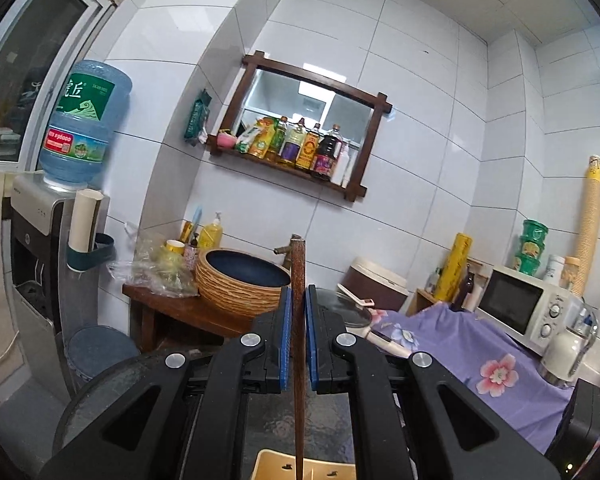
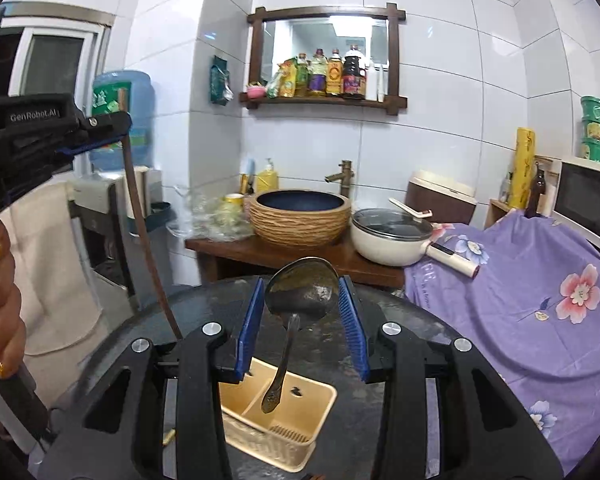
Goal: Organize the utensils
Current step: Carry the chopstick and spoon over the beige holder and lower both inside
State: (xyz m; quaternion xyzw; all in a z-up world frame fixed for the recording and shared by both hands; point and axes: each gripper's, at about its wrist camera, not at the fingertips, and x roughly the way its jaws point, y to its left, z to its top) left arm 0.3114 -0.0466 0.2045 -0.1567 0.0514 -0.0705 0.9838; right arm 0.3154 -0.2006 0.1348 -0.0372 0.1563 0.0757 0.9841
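My left gripper (image 1: 299,300) is shut on a dark wooden chopstick (image 1: 299,340) that stands upright between the blue pads, its lower end over the beige utensil holder (image 1: 268,466). The same gripper (image 2: 100,136) and chopstick (image 2: 140,216) show at the left of the right wrist view. My right gripper (image 2: 302,292) is shut on the bowl of a metal spoon (image 2: 302,292), whose handle hangs down over the beige utensil holder (image 2: 324,412) on the dark round table (image 2: 400,360).
A woven basin (image 2: 300,216) and tap stand on a wooden counter behind the table. A white pot with a glass lid (image 2: 392,236) sits beside it. A purple flowered cloth (image 2: 540,280) covers the surface on the right, with a microwave (image 2: 588,200). A water dispenser (image 1: 60,216) stands at the left.
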